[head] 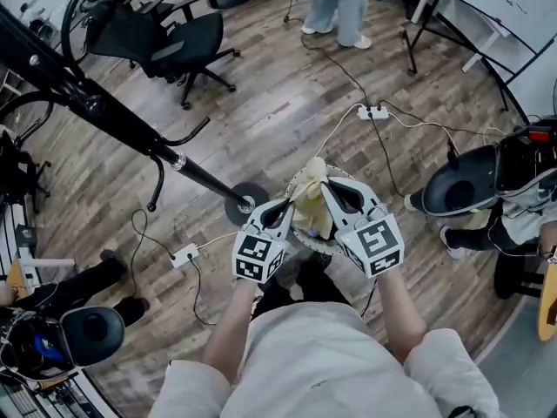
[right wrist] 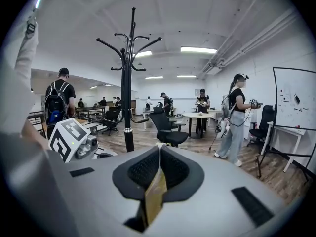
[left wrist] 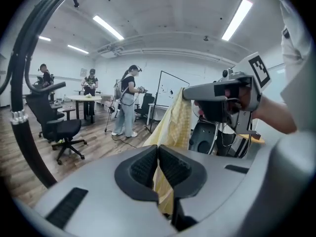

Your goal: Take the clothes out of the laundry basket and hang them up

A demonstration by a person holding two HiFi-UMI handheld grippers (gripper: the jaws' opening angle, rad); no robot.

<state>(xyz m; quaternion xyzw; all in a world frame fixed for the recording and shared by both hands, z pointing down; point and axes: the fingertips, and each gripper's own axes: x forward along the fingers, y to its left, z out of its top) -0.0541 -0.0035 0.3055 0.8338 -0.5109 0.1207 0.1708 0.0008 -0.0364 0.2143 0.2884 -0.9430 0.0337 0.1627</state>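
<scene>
While both grippers hold the pale yellow crumpled cloth (head: pixel 312 200) over the round pale laundry basket (head: pixel 298 236), the relation that matters is cloth to tall black metal coat stand (head: pixel 113 116). In the head view the stand's round base sits just beside the left gripper (head: pixel 283 207), on its outer side. The pole runs up and away toward that view's upper left. The right gripper (head: pixel 329 188) is on the far side of the cloth from the stand, so the left hand is the nearer one.

In the right gripper view the stand (right wrist: pixel 129 83) is upright, ahead and a bit left of the jaws. Its hooks sit well above jaw level, so my guess is the next move needs a lift and a carry to the left.

The cloth is bunched between the two grippers, close in front of the person's body. In the left gripper view it (left wrist: pixel 175 122) hangs as a long drape from the other gripper's tip down into the near jaws, long axis roughly vertical and slightly slanted.

The left gripper (left wrist: pixel 158 169) has its jaws nearly together, pinching a fold of the yellow fabric. The right gripper (right wrist: pixel 159 167) is likewise almost closed, with a thin yellow edge (right wrist: pixel 154 199) clamped between its pads. Neither gripper touches the basket or the stand.
</scene>
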